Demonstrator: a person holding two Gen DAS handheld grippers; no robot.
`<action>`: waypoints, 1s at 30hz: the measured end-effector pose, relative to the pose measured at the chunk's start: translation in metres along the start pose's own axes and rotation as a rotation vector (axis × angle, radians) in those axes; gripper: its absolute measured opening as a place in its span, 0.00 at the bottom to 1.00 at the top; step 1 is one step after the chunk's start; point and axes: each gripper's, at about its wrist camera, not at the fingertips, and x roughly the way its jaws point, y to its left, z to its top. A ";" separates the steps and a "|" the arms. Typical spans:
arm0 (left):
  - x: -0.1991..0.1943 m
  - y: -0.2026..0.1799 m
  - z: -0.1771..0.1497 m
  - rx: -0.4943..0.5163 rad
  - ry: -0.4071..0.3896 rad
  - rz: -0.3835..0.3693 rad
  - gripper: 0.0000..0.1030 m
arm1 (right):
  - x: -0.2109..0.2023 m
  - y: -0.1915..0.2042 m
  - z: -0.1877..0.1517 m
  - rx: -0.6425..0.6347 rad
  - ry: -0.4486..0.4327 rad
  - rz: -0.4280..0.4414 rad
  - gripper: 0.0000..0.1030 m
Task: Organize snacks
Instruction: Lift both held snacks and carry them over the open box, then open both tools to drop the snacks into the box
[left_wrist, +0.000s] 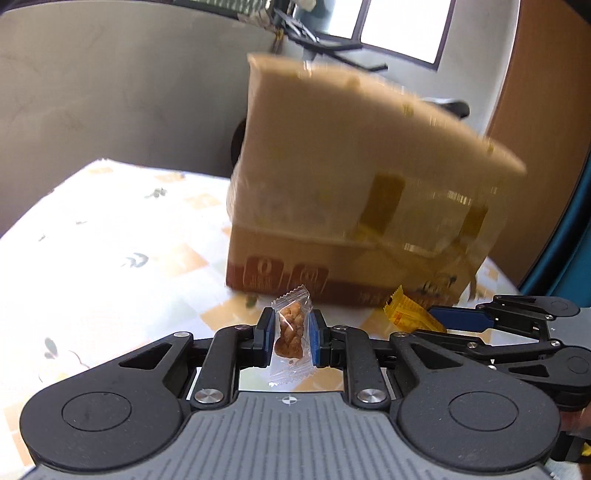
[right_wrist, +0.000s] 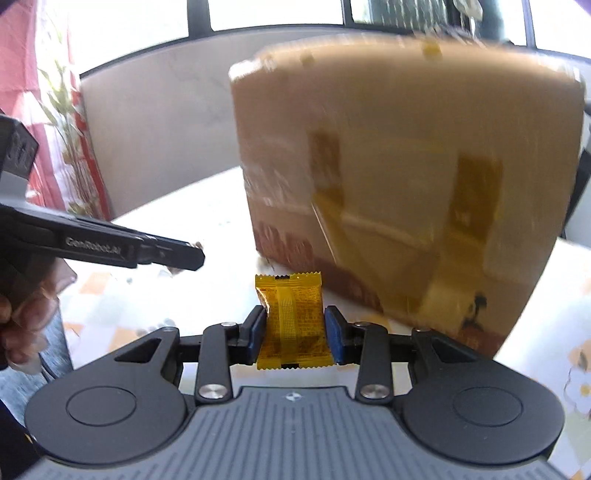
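Note:
My left gripper (left_wrist: 291, 328) is shut on a clear-wrapped brown twisted snack (left_wrist: 290, 332), held above the table. My right gripper (right_wrist: 294, 325) is shut on a yellow snack packet (right_wrist: 291, 317), also held above the table. A taped cardboard box (left_wrist: 354, 206) stands on the table just ahead of both grippers, blurred; it also fills the right wrist view (right_wrist: 406, 177). The right gripper and its yellow packet (left_wrist: 410, 314) show at the right of the left wrist view. The left gripper's side shows at the left of the right wrist view, by the person's hand (right_wrist: 22, 314).
The table (left_wrist: 110, 236) has a light cloth with orange squares and small prints. A pale chair back or panel (right_wrist: 159, 129) stands behind the table. Windows and a wooden door (left_wrist: 546, 110) lie beyond.

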 end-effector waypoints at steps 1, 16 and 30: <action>-0.004 0.000 0.004 -0.002 -0.012 -0.002 0.20 | -0.004 0.003 0.006 -0.007 -0.017 0.006 0.36; -0.045 -0.039 0.126 0.082 -0.287 -0.113 0.20 | -0.056 -0.004 0.123 -0.075 -0.292 -0.011 0.36; 0.020 -0.066 0.186 0.147 -0.231 -0.089 0.20 | -0.010 -0.085 0.160 -0.004 -0.161 -0.207 0.36</action>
